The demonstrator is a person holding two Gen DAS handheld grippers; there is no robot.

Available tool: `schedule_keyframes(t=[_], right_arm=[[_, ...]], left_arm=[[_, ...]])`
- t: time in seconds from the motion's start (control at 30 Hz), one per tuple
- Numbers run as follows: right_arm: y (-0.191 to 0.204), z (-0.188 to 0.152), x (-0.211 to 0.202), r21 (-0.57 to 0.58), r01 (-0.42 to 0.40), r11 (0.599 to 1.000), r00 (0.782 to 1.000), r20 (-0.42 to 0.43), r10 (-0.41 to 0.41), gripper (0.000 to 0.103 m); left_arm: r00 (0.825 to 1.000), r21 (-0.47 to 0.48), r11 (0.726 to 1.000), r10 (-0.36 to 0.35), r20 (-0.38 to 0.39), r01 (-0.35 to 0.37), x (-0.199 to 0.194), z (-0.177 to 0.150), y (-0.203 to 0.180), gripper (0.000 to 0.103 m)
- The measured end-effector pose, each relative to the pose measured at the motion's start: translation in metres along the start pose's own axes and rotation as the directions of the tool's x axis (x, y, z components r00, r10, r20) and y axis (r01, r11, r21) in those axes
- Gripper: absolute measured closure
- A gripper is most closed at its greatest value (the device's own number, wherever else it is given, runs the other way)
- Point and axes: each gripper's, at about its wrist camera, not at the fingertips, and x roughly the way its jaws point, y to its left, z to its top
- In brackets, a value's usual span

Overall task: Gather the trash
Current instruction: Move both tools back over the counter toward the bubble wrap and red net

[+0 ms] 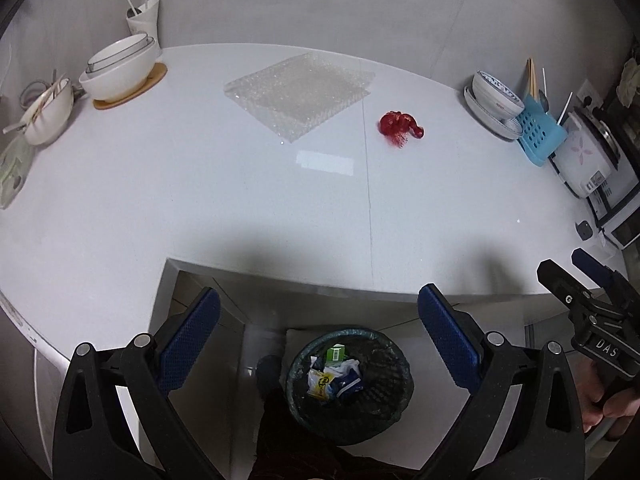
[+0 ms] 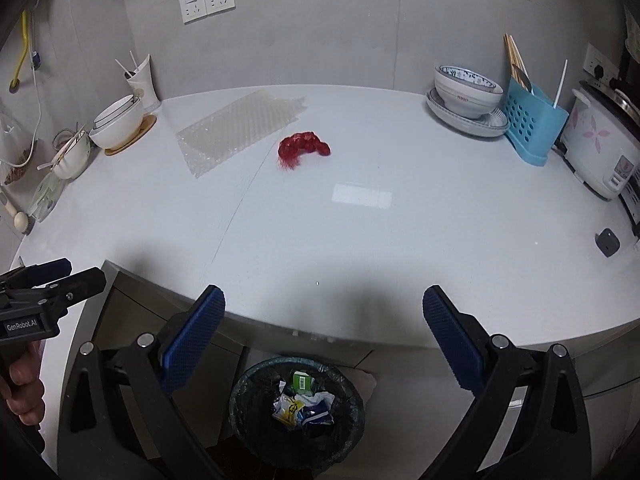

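Note:
A crumpled red net wrapper [image 1: 400, 125] [image 2: 304, 148] lies on the white counter [image 1: 200, 184] [image 2: 440, 216], past its middle. A clear bubble-wrap sheet [image 1: 300, 94] [image 2: 240, 132] lies flat to its left. A black mesh trash bin [image 1: 396, 400] [image 2: 348, 432] with a dark liner stands on the floor below the counter's front edge and holds several wrappers. My left gripper [image 1: 318, 340] is open and empty above the bin. My right gripper [image 2: 324, 340] is open and empty, also above the bin, at the counter's front edge. Each gripper shows at the edge of the other's view.
Stacked white bowls on a wooden coaster [image 1: 120, 72] [image 2: 120, 128] and a cup with straws [image 1: 144, 16] stand at the back left. A bowl on plates [image 1: 496, 100] [image 2: 468, 96], a blue utensil holder [image 1: 540, 132] [image 2: 532, 124] and a rice cooker [image 2: 600, 148] stand at the right.

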Motion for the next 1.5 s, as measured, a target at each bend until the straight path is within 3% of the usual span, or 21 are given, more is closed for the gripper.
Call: schedule_keyframes(t=[0.3,0.7,1.5], right_arm=[[0.011,0.044,0.002,-0.002,0.0,1.0,0.999,0.046,0.0,0.008],[0.025,0.098,0.037,0.015,0.012,1.0,0.998,0.062,-0.013,0.008],[0.037,0.171,0.16,0.054,0.06,0.997,0.997,-0.057,-0.057,0.008]], left_arm=[[1.0,0.016,1.0,-0.006,0.02,0.005,0.0,0.04,0.005,0.006],[1.0,0.046,0.999,0.002,0.006,-0.003,0.034,0.102,0.022,0.006],[0.997,0.062,0.998,0.025,-0.077,-0.02,0.156,0.223,0.066,0.006]])
